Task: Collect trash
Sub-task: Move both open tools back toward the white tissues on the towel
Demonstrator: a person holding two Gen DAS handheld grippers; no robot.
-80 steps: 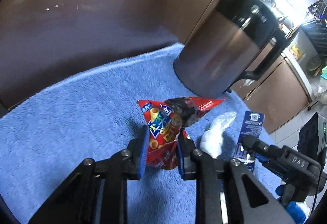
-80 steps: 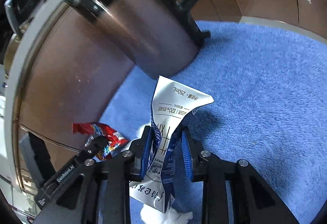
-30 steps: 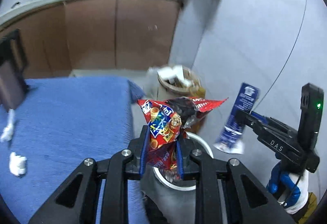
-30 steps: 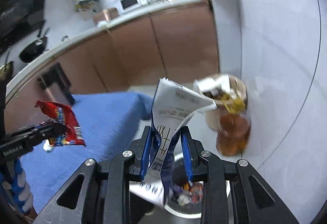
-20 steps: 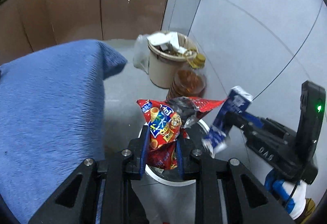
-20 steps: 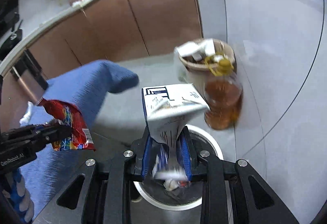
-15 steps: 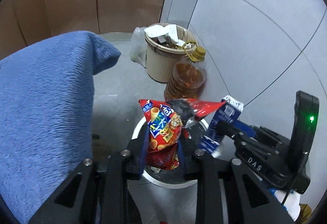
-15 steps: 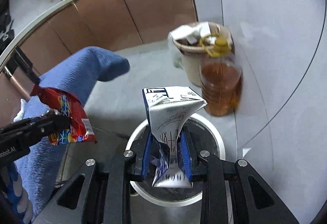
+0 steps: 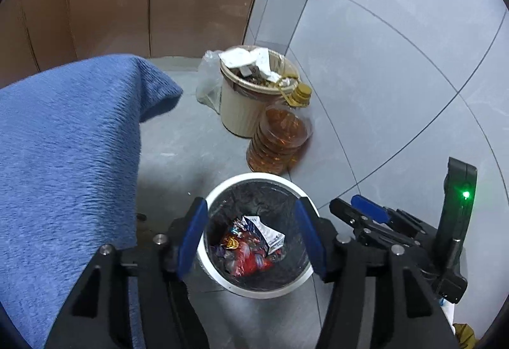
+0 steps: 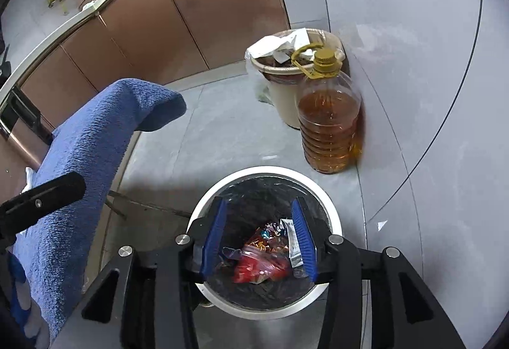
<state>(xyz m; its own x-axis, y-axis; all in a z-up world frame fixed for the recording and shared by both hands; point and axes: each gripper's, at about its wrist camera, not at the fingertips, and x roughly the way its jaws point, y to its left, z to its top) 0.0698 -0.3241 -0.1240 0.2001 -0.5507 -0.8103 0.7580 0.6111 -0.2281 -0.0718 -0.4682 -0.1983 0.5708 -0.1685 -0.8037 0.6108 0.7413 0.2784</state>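
A white bin [image 9: 254,181] with a black liner stands on the floor right under both grippers. The red snack bag [image 9: 248,257] and the blue-and-white milk carton [image 9: 268,232] lie inside it on other trash. My left gripper [image 9: 251,237] hangs above the bin, its jaws opening with nothing between them. In the right wrist view my right gripper [image 10: 259,237] hovers over the same bin [image 10: 264,171], jaws also opening and empty, with the snack bag [image 10: 261,263] and the carton [image 10: 290,237] below. The right gripper [image 9: 366,212] also shows at the right of the left wrist view.
A beige bin [image 10: 283,101] stuffed with paper and a big bottle of amber oil [image 10: 331,126] stand against the tiled wall behind the white bin. The table under the blue cloth [image 9: 63,142] juts in from the left. Brown cabinets run along the back.
Both grippers came down over the white bin and their jaws opened. The snack bag left the left gripper, the carton left the right gripper, and both now lie in the bin.
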